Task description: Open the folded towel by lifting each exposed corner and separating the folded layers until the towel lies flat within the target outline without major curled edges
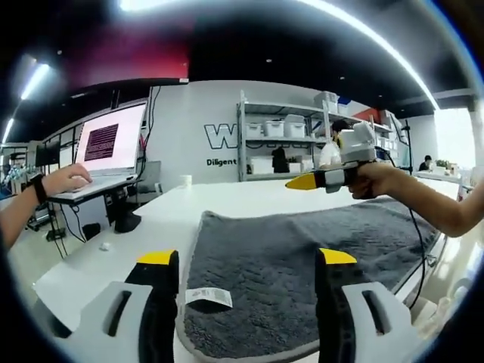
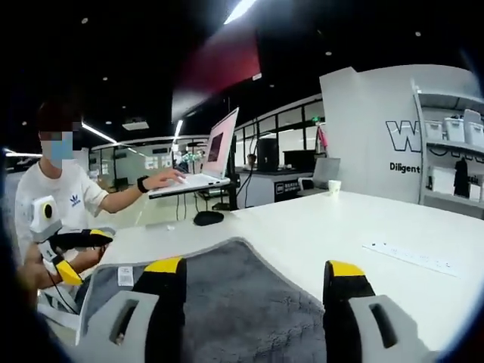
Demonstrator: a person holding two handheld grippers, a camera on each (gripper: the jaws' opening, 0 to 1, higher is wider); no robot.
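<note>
bare table (image 2: 363,227) ahead, laptop (image 2: 200,162) beyond

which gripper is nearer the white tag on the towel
Left. The white tag lies between the left gripper jaws, near one tip. The right gripper sits further along the grey towel, with the tag off to its side.

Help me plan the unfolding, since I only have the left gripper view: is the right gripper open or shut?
Observer: Open. The right gripper has its jaws apart, and the grey towel shows between them.
Operator: Is anything lying past the towel?
Observer: A black mouse sits by the laptop, apart from the towel.
Operator: Anything else?
Observer: A pale strip lies flat on the table.
</note>
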